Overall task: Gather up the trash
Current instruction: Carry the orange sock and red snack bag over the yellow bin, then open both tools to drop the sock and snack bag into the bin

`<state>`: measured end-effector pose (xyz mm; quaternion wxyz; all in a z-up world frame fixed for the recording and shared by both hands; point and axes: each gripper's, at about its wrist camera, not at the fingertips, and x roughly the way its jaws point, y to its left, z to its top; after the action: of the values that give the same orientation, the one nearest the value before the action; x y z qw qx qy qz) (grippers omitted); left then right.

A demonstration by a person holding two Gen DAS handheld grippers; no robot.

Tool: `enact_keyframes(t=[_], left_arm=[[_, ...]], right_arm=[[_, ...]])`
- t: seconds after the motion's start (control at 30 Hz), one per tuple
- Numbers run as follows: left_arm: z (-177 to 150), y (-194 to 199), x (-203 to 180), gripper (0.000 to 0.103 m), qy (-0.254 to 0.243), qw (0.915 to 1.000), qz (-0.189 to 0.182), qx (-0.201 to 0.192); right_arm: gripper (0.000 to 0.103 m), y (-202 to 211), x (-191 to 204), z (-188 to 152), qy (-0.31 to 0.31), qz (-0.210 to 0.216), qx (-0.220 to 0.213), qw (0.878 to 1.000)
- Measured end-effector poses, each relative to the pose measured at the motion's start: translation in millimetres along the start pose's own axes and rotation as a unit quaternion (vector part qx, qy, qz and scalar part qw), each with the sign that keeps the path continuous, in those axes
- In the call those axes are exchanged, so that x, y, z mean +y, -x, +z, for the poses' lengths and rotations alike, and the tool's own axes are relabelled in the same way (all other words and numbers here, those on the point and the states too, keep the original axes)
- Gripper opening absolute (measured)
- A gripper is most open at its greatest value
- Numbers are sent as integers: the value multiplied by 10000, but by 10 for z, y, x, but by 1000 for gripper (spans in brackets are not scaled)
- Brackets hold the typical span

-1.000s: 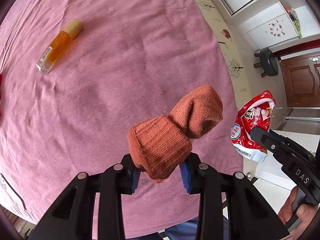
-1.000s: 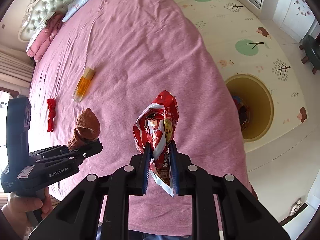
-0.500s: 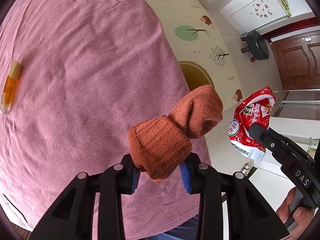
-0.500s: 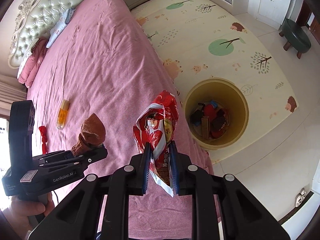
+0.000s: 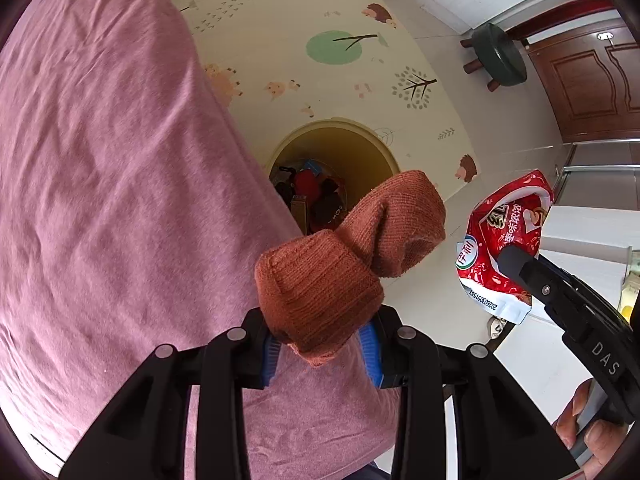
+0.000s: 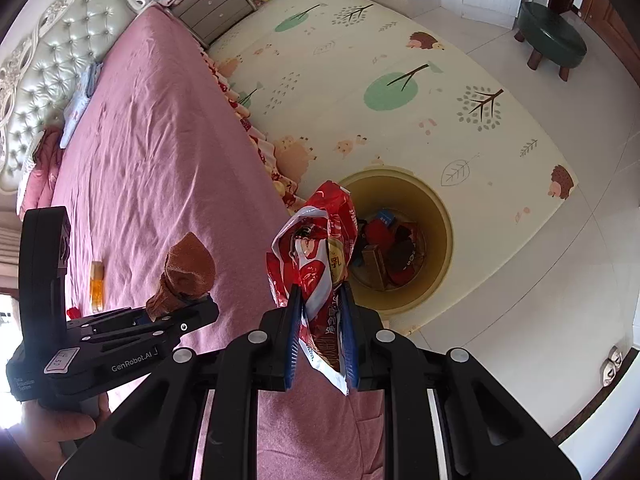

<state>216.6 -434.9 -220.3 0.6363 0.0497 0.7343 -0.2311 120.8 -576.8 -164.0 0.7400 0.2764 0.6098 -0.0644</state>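
My left gripper (image 5: 320, 344) is shut on a rust-brown knitted sock (image 5: 340, 264), held over the edge of the pink bed (image 5: 100, 200). A crumpled red snack bag (image 6: 320, 256) is clamped in my right gripper (image 6: 320, 336), above the bed's corner and just left of a yellow round bin (image 6: 436, 216) on the floor. The bin (image 5: 360, 140) holds several pieces of trash and shows beyond the sock in the left wrist view. There the red bag (image 5: 504, 240) and right gripper appear at the right; the sock (image 6: 184, 272) appears at the left of the right wrist view.
An orange bottle (image 6: 97, 284) and a red scrap (image 6: 74, 313) lie on the bed behind. A patterned play mat (image 6: 400, 80) covers the floor around the bin. A dark green stool (image 6: 552, 40) stands far right; a nightstand (image 6: 212, 0) sits by the headboard.
Both grippers have swept across the bed toward its floor-side edge, still holding the sock and the bag. The yellow bin has come into view and now lies just ahead of both.
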Motion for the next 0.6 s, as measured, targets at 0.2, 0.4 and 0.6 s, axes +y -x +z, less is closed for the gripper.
enact_keyframes(t=[0.2,0.4,0.6], left_arm=[[183,-27,-226,34,-215,9998,-55,10],[263,-39,-363,41,-451,9990,-28,24],[342,-47,-399,75,-538,9975,450,-91]], right_arm=[[19,13,-218,114,-257,2,-61,9997],[22,25,-368,187,-453,-10,-55,9990],[45,37,-448,199,-667,-43,-87,9977]])
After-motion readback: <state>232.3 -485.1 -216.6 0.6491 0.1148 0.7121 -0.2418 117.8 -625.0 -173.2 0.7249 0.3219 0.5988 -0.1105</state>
